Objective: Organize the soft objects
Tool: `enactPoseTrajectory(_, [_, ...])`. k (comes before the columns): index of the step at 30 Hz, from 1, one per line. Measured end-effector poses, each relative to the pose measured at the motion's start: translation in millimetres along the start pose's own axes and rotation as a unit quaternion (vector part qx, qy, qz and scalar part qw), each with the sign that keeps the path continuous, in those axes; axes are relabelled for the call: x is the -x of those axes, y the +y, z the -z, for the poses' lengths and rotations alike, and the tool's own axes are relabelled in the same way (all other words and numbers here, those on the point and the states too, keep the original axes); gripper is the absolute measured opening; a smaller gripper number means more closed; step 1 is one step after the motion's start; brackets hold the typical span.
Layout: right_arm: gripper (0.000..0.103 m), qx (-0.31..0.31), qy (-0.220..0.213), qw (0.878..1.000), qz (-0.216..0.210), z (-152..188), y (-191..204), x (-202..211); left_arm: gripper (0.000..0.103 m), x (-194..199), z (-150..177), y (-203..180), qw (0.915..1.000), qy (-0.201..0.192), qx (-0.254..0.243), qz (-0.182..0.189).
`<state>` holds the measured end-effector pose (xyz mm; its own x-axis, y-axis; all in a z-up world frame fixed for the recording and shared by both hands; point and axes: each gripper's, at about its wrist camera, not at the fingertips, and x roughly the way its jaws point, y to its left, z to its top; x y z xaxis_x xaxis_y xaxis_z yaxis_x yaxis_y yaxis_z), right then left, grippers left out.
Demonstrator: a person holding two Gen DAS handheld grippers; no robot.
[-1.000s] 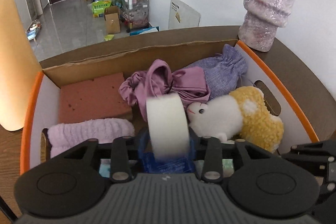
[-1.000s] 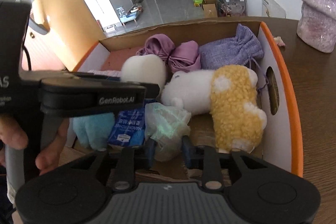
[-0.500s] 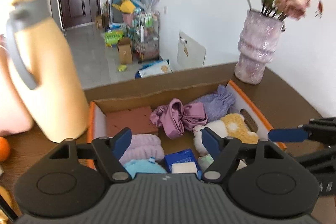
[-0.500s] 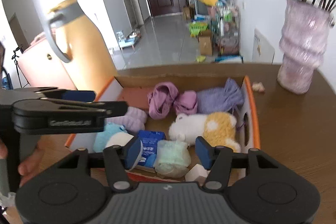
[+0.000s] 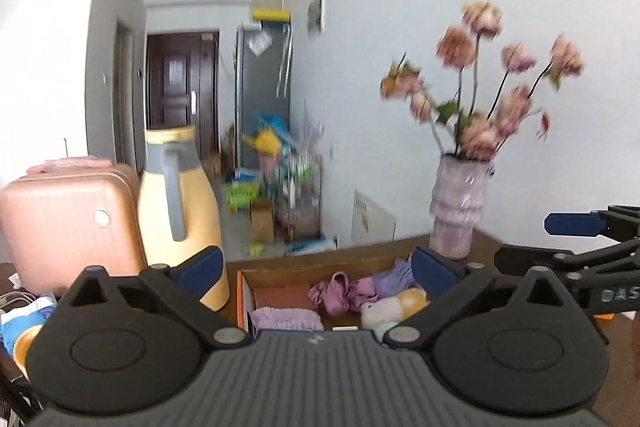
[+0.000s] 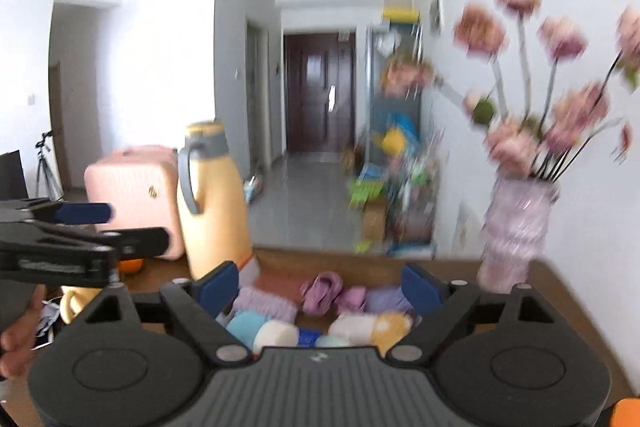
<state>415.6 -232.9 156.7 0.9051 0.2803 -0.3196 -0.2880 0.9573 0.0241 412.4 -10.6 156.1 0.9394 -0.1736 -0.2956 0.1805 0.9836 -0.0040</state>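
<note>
While our left gripper [image 5: 316,267] and right gripper [image 6: 318,285] hung empty, jaws opening wide, the soft objects [image 6: 276,333] lay packed in the cardboard box [image 5: 240,291] just beyond them. Further off stood the yellow jug [image 5: 180,211] and the vase [image 5: 460,211]. We judged the placing step finished; next we would need any soft thing left outside the box.
</note>
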Motion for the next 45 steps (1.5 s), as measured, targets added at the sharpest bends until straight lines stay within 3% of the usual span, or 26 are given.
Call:
enactPoseTrajectory(7, [0.103, 0.010, -0.093, 0.995, 0.022, 41, 14, 49, 0.103, 57, 43, -15, 0.9977, -0.061, 0.014, -0.028])
enactPoseTrajectory(17, [0.103, -0.011, -0.110, 0.993, 0.039, 99, 27, 108, 0.103, 121, 103, -29, 0.9936, -0.092, 0.005, -0.065])
enactPoseTrajectory(30, [0.103, -0.007, -0.090, 0.994, 0.057, 216, 71, 230, 0.103, 252, 197, -32, 0.9934, -0.076, -0.001, -0.086])
enactPoseTrajectory(33, [0.103, -0.021, -0.068, 0.996, 0.062, 244, 86, 253, 0.103, 278, 217, -34, 0.9955, -0.062, -0.002, -0.072])
enactPoseTrajectory(37, [0.103, -0.004, -0.063, 0.995, 0.083, 274, 118, 286, 0.103, 315, 250, -34, 0.9938, -0.070, 0.009, -0.086])
enactPoseTrajectory(40, [0.103, 0.002, -0.045, 0.998, 0.052, 288, 134, 301, 0.103, 324, 263, -35, 0.9951, -0.053, 0.013, -0.083])
enactPoseTrajectory(45, [0.103, 0.000, -0.025, 0.999, 0.044, 294, 139, 298, 0.103, 323, 259, -31, 0.9930, -0.059, 0.025, -0.099])
